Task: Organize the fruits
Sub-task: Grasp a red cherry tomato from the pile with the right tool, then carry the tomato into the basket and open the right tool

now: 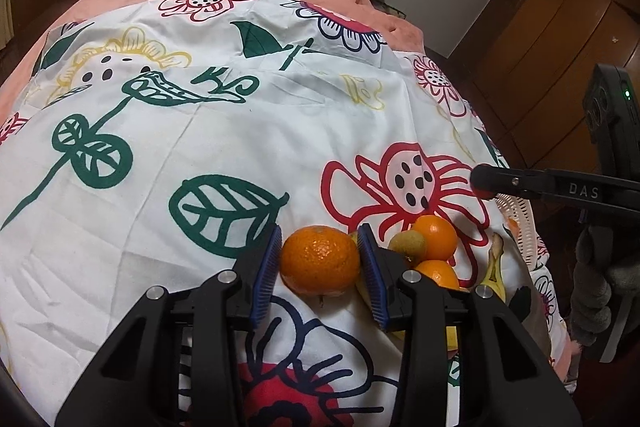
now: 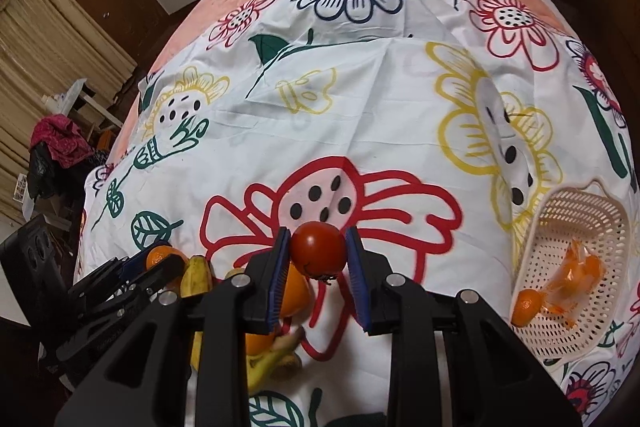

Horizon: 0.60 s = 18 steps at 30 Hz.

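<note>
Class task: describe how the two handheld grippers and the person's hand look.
Both the left gripper and right gripper are matte black with silver bolts and ribbed blue pads. The right one carries white "DAS" lettering; a grey knitted glove covers the hand.

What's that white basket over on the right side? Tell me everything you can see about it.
The basket looks like cream-white plastic, rectangular with rounded corners, its walls and floor pierced by a fine lattice of small holes. It lies on the flowered cloth, at the right of the right wrist view, seemingly tipped so its open top faces the camera. Inside sits a crumpled orange plastic bag, and a small orange rests at its near rim. No gripper touches it. In the left wrist view only a sliver of its rim shows.
</note>
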{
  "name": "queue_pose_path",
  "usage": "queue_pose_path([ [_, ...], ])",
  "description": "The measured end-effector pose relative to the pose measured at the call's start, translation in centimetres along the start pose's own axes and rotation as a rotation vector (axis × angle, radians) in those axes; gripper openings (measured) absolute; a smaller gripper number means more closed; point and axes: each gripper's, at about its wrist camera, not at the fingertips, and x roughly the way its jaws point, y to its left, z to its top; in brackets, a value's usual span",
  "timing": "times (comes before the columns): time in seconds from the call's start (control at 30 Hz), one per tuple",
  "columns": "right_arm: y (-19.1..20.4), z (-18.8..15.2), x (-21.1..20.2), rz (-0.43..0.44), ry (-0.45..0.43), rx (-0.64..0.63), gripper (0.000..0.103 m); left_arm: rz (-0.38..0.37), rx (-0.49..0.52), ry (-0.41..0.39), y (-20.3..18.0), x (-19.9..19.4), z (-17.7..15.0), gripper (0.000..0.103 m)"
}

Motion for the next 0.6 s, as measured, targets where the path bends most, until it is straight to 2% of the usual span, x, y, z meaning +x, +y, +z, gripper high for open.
queue_pose_path([
  [0.37,-4.8,-1.1,-4.2,0.016,-0.102,0.108,0.028,-0.007,0.018,-0.060,-1.5,-2.7,1.1,0.040],
  [0.6,-11.0,-3.0,-6.6,-0.023,-0.148,0.225,0.028,-0.020,0.070,-0.075,-4.1,-3.7,1.3,0.040],
])
